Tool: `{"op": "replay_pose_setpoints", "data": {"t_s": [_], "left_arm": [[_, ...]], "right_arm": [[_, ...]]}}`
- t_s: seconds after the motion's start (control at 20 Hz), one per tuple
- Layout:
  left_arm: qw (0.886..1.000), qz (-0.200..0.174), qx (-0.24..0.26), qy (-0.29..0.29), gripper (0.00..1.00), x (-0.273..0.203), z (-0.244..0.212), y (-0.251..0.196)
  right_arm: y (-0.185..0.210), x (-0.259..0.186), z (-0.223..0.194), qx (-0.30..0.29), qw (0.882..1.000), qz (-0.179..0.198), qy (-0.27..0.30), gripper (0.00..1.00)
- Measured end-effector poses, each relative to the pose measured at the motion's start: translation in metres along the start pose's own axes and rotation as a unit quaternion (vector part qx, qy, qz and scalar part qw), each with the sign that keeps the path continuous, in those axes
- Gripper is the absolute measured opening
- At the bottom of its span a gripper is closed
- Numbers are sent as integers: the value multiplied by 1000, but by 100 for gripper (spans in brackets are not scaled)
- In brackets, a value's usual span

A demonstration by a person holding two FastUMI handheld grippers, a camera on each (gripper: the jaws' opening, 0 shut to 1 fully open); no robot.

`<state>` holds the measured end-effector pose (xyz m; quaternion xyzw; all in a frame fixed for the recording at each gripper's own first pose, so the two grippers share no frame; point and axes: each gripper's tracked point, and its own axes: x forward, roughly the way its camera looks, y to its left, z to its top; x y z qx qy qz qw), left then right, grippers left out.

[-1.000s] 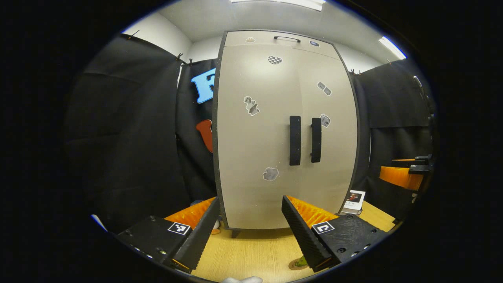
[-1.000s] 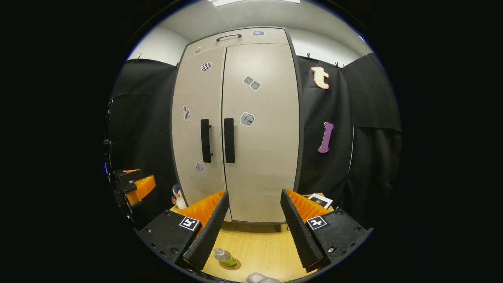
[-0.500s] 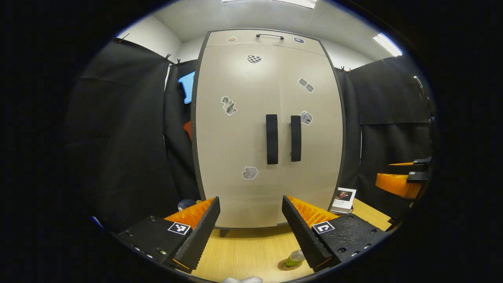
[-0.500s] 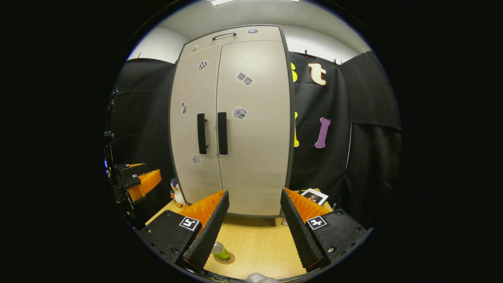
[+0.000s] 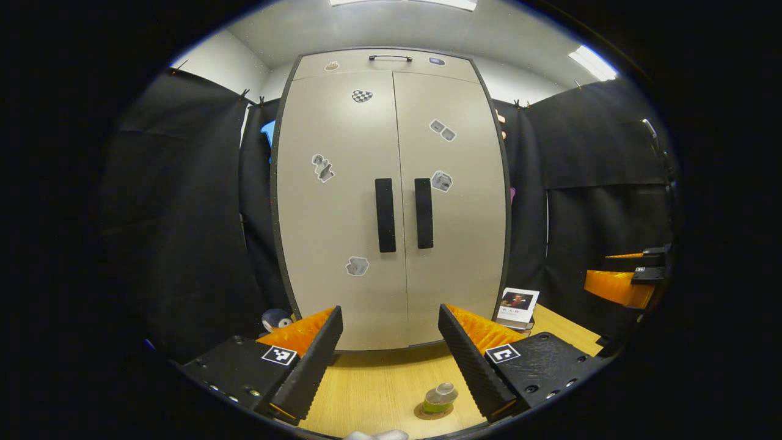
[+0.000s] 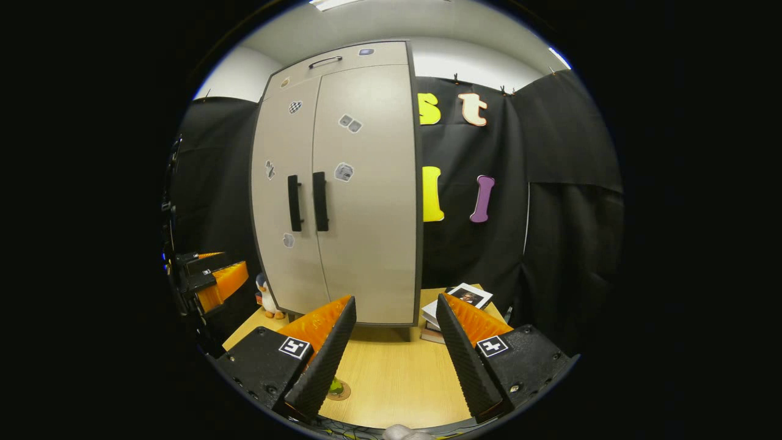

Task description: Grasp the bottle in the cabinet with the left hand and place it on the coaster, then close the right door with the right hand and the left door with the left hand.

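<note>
The small clear plastic bottle with green liquid (image 5: 438, 398) stands upright on the round brown coaster (image 5: 434, 411) on the near table, likely light, slick, best pinched mid-body; left gripper (image 5: 390, 351) and right gripper (image 6: 396, 348) gape empty, beige cabinet (image 5: 391, 195) doors closed.

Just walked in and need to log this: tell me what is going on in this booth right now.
A person holds a two-finger gripper in each hand in front of a cabinet on a wooden table. Both cabinet doors are shut. The bottle stands on the coaster, near the left gripper. Both the left gripper and the right gripper are open, hold nothing and touch nothing. Judging from this, the job looks finished.
</note>
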<state>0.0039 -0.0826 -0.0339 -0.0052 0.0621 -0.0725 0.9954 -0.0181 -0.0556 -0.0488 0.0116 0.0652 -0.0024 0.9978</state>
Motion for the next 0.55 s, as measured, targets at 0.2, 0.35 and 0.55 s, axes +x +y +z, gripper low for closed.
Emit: {"op": "replay_pose_setpoints", "data": {"t_s": [0.2, 0.35, 0.55], "left_arm": [[1000, 8, 2, -3, 96, -9, 3, -2], [1000, 17, 7, -7, 96, -19, 6, 1], [1000, 24, 5, -11, 96, -27, 11, 4]], "right_arm": [[-4, -7, 8, 5, 1000, 3, -15, 82], [-3, -9, 8, 4, 1000, 8, -17, 82], [0, -14, 8, 2, 1000, 14, -17, 82]]}}
